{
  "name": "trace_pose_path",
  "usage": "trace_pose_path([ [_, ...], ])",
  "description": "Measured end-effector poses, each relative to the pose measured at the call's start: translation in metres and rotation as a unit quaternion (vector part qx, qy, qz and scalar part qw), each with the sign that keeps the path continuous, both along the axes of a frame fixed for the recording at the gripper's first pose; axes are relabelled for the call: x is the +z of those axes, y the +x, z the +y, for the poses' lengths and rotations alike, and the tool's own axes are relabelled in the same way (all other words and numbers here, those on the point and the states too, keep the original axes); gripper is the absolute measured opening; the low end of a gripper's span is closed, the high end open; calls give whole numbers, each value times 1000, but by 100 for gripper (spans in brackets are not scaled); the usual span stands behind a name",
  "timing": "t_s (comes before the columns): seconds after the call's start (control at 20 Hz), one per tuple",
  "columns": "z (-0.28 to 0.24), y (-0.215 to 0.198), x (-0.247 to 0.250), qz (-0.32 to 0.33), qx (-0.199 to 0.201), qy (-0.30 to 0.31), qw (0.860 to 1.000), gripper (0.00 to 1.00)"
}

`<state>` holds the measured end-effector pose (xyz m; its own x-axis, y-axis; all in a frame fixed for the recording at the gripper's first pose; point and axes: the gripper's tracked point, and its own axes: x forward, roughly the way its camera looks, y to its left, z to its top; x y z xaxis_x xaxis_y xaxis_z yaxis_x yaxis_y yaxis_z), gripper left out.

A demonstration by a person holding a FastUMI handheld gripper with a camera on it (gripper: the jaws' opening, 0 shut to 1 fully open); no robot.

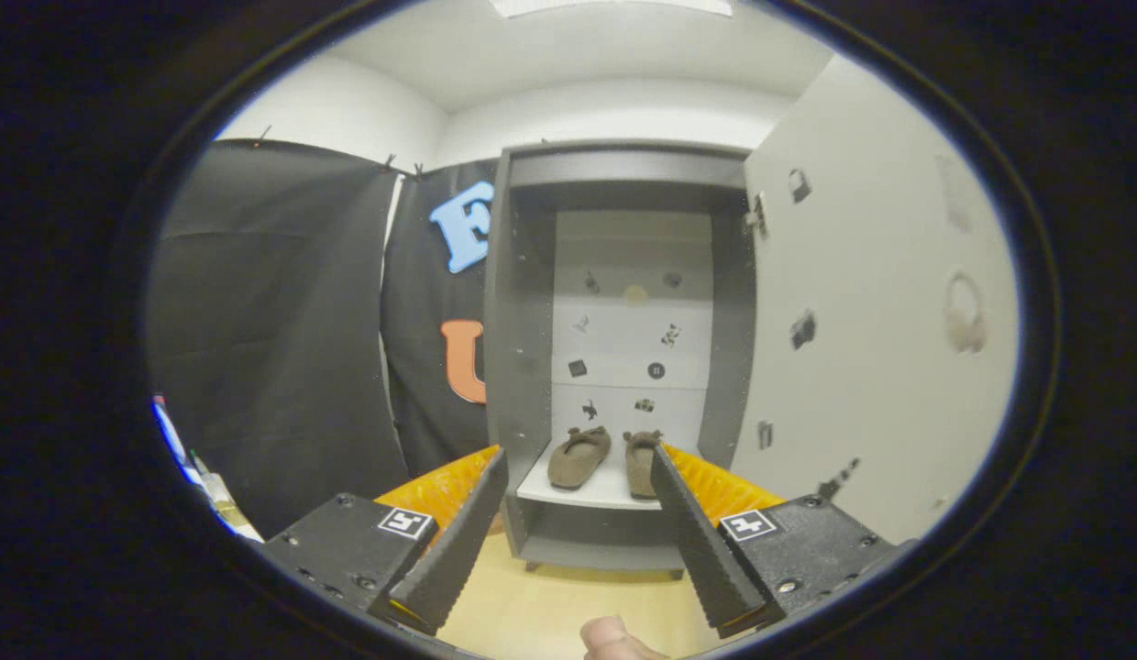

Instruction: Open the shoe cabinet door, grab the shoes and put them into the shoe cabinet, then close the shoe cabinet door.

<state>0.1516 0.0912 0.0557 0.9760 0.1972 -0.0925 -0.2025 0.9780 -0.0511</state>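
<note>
Gripper view: I'm looking straight into the cabinet (614,165), and its door (862,302) stands swung wide open on the right, small stickers dotted over its inner face. The gripper (579,463) has its fingers spread well apart with nothing between them; through the gap I see right onto the low shelf (591,493). Two brown shoes (605,456) sit side by side on that shelf, toes pointing out toward me, beyond the fingertips and well short of the back panel (633,321), which also carries a scatter of little stickers. The shoes are close together but I can't tell if they touch. The cabinet stands on a pale wood floor (550,614) on short feet. A fingertip (614,640) of the person's hand pokes in below the fingers. To the left, black cloth (275,330) hangs as the wall.
</note>
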Motion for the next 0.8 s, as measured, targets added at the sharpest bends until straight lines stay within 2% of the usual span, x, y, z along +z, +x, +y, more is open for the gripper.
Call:
trace_pose_path([
  [0.2, -33, -70, 35, -45, -19, -20, 999, 99],
  [0.55, -120, -149, 64, -91, -49, -25, 994, 100],
  [0.8, -227, -175, 72, -132, -144, -46, 980, 100],
])
